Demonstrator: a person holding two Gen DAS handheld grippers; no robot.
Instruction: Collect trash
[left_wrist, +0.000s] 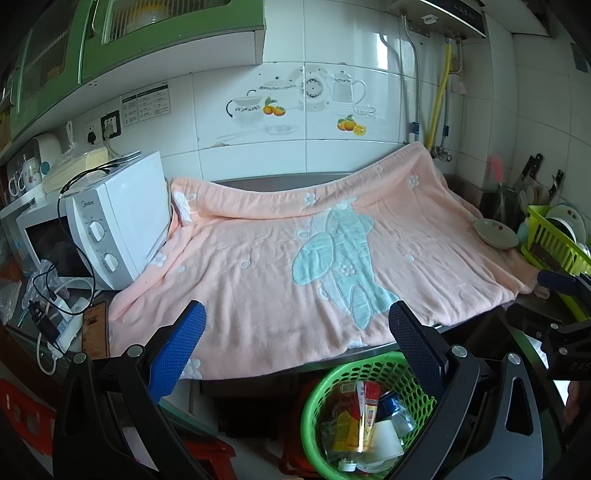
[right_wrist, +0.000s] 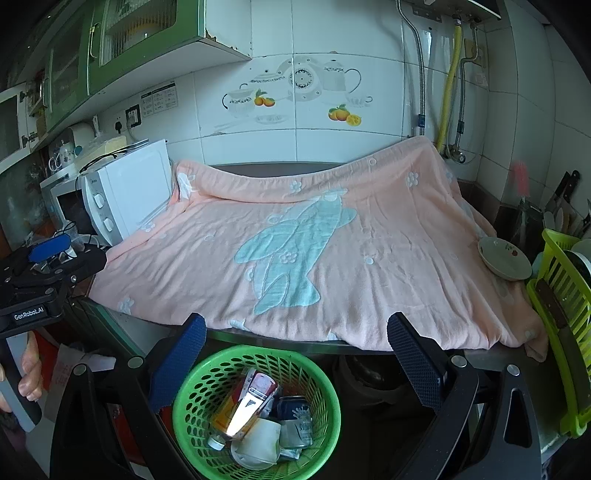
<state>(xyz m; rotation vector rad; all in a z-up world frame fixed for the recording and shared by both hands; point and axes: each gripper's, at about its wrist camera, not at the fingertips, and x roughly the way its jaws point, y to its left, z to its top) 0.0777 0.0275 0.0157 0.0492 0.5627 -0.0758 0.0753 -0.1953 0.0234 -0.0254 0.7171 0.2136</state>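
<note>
Trash (left_wrist: 364, 417) sits in the green basket (left_wrist: 321, 391) on the floor below the bench (left_wrist: 280, 181) edge: cartons, a can, a white cup, a small bottle. Left wrist view: left gripper (left_wrist: 297, 325) fingers wide, empty, over the front edge of the pink blanket (left_wrist: 258, 266) that covers the bench. White microwave (left_wrist: 122, 218) at left, bowl (left_wrist: 496, 232) on the blanket at right beside the lime dish rack (left_wrist: 554, 243).

Right wrist view: right gripper (right_wrist: 297, 338) fingers wide, empty, basket (right_wrist: 207, 384) between them below with the trash (right_wrist: 255, 413) inside. Left gripper (right_wrist: 50, 249) at far left, a hand (right_wrist: 31, 369) on its handle.
</note>
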